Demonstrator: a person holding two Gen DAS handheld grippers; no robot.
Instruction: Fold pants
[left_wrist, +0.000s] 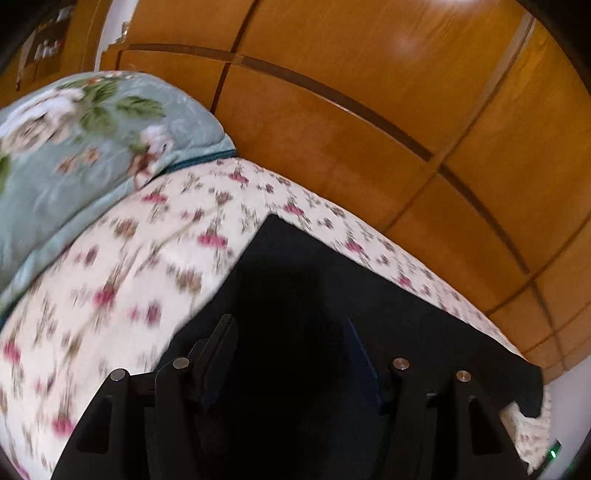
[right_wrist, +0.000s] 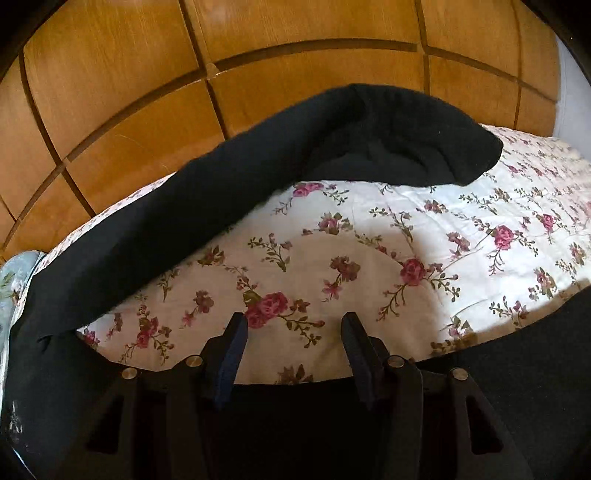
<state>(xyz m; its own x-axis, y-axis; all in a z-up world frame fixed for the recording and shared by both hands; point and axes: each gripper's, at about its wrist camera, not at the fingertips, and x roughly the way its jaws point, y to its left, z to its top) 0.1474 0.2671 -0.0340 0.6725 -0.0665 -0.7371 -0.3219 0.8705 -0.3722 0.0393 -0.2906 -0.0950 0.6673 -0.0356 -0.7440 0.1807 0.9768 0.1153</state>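
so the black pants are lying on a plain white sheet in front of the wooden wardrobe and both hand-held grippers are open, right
Not quite: the sheet is not plain; the right wrist view shows it printed with pink roses. The rest holds: the black pants lie on it before the wooden wardrobe, and the left hand-held gripper and right hand-held gripper are open.

Floral bed (right_wrist: 424, 236), black pants (right_wrist: 177, 221), quilt (left_wrist: 74, 147)

You see black pants (right_wrist: 229, 206) on a white bedsheet (right_wrist: 369, 236) with pink roses, beside a pale-green floral quilt (left_wrist: 74, 155).
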